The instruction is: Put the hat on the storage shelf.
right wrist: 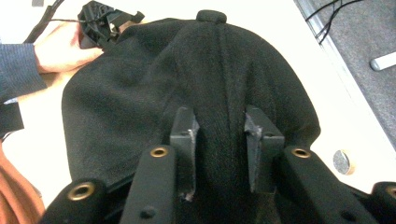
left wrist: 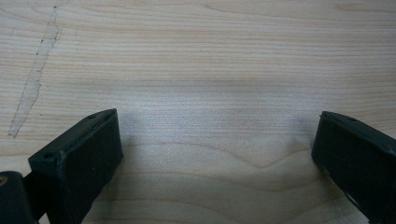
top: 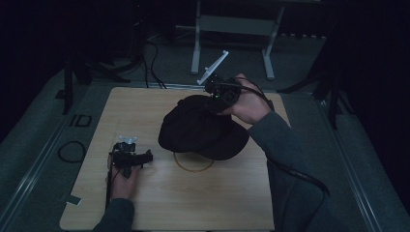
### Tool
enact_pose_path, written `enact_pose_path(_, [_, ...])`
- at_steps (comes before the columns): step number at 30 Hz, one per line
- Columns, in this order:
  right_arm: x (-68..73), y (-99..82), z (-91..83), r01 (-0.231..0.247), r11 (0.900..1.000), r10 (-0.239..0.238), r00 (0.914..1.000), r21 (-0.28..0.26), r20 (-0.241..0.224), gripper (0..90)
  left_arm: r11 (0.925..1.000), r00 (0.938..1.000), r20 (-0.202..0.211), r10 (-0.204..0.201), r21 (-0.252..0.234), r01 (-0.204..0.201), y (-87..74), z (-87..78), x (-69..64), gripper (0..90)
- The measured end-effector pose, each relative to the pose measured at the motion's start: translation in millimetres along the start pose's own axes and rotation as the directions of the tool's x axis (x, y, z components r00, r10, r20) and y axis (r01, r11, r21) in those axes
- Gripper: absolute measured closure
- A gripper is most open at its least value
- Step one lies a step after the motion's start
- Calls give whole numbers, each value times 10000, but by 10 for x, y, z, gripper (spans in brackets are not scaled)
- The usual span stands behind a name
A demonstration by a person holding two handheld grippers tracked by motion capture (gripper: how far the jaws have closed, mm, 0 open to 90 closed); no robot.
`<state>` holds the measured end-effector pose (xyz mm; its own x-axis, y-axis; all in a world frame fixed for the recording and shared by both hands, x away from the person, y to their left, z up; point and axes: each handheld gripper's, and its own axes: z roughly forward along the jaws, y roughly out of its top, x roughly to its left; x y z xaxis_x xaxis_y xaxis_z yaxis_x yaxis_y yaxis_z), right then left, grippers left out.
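Observation:
A black cloth cap (top: 198, 130) lies in the middle of the wooden table (top: 145, 106), its top button (right wrist: 211, 16) pointing away from my right gripper. My right gripper (top: 217, 99) sits on the cap's far right side. In the right gripper view its jaws (right wrist: 219, 126) stand a little apart, with a raised ridge of the cap's fabric (right wrist: 140, 84) between the pads. My left gripper (top: 140, 157) rests at the table's left front, apart from the cap. Its jaws (left wrist: 215, 140) are wide open over bare wood.
A thin drawn circle (top: 193, 164) marks the table just in front of the cap. A small round disc (right wrist: 344, 162) lies near the table's edge. A scrap of tape (top: 73, 199) sticks out at the left front corner. Cables (top: 71, 151) lie on the floor.

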<state>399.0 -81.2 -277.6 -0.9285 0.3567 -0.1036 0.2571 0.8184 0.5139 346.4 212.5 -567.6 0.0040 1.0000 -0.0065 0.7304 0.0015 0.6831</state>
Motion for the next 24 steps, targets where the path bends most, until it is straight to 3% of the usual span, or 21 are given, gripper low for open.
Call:
enact_pose_path(4, [4, -43, 15, -10, 9996, 9, 10000, 274, 40, 567, 10000, 10000, 1, 1, 4, -1, 0, 0, 0, 12])
enact_pose_path(9, [-15, -63, -20, -167, 9998, 167, 9999, 145, 9, 504, 10000, 10000, 5, -12, 3, 12, -1, 0, -2, 12])
enact_pose_path(11, [-10, -77, -10, -85, 9991, 79, 9998, 418, 156, 451, 10000, 10000, 3, 1, 3, -1, 0, -1, -1, 12])
enact_pose_path(19, [-33, -126, 48, -299, 9972, 273, 9989, 690, 377, 341, 10000, 10000, -3, 2, 7, -2, 0, -1, -1, 12])
enact_pose_path(24, [-53, -202, 8, -470, 9975, 452, 9984, 535, 349, 301, 10000, 10000, -2, 10, 5, -10, 0, 0, 0, 12])
